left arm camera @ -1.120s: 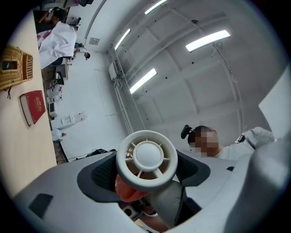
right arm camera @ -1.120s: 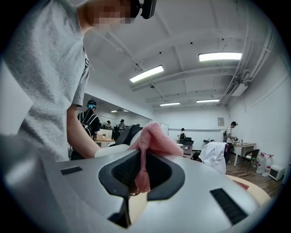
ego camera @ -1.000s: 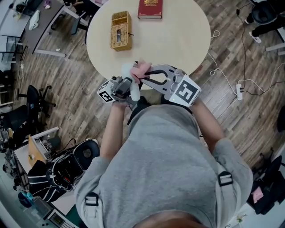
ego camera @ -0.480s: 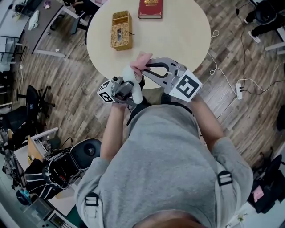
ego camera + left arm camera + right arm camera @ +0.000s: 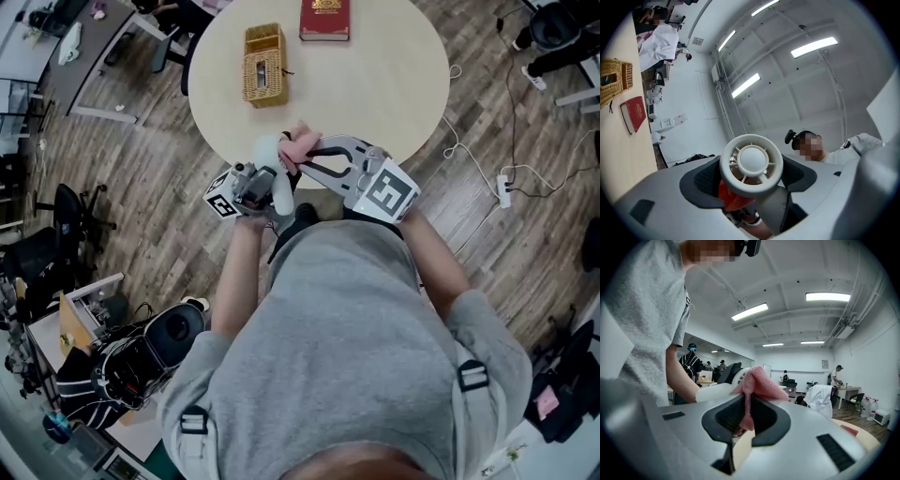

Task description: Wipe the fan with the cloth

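Note:
A small white hand-held fan (image 5: 269, 150) is held up in front of my chest, with my left gripper (image 5: 266, 176) shut on it. In the left gripper view the round fan head (image 5: 751, 161) sits between the jaws, facing the camera, with a bit of reddish cloth (image 5: 732, 199) behind it. My right gripper (image 5: 306, 153) is shut on a pink cloth (image 5: 301, 141) that touches the fan's head from the right. In the right gripper view the cloth (image 5: 758, 384) rises from the jaws against the white fan (image 5: 717, 391).
A round beige table (image 5: 384, 84) stands just ahead, bearing a wicker basket (image 5: 265, 64) and a red book (image 5: 324, 19) at its far edge. Wooden floor surrounds it, with cables and a power strip (image 5: 504, 192) at right and chairs and bags at left.
The right gripper lifted the pink cloth away toward the table, then brought it back down against the fan head. The left gripper and fan barely moved.

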Tool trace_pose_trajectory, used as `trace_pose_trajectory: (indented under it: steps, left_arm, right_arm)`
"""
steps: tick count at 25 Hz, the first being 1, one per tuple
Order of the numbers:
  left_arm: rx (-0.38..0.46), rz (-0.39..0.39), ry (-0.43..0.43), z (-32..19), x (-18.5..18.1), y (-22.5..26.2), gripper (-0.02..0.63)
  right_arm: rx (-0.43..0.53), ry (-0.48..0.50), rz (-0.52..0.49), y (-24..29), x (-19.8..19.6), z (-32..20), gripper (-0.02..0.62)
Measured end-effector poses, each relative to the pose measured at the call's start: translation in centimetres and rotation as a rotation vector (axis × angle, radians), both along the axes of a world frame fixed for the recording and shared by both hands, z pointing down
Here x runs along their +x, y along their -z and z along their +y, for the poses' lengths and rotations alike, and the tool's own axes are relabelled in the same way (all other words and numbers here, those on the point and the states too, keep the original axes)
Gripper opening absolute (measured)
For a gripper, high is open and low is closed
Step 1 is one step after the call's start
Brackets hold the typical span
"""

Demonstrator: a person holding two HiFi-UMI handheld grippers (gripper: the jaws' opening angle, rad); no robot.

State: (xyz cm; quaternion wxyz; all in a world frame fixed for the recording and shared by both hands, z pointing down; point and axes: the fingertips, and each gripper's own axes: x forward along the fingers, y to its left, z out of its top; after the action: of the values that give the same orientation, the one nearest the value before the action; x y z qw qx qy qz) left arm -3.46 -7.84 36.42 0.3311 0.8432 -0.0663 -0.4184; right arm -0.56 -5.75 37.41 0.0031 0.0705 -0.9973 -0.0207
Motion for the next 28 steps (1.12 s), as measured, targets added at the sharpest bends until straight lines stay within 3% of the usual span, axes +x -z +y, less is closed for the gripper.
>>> trace_pose_trajectory:
  steps: [4,10,17,23,28]
  left_arm:
    - [-0.013,0.034,-0.005,-0.7,-2.3,-0.2,0.390]
    - [-0.014,0.144,-0.024,-1.3,-5.5,1.1,0.390]
    - [-0.016,0.226,-0.030,-1.4,-10.4,1.9,0.390]
    - [-0.045,0.189,0.010,-1.4,-13.7,0.7,0.390]
    - [-0.102,0.049,0.050,-2.3,-14.3,-1.4,0.390]
  right_arm:
    - [-0.036,0.017,-0.017,0.4,-2.1,0.8,0.037]
    - [-0.062,0.057,-0.019,0.5,-5.6,2.5,0.037]
    - [0.009,0.097,0.076,-1.2,-9.9,4.4,0.037]
    - [0.031,0.116,0.069,-1.2,-12.9,6.7,0.037]
    - [0.028,0.093,0.026,-0.5,-14.7,6.9,0.037]
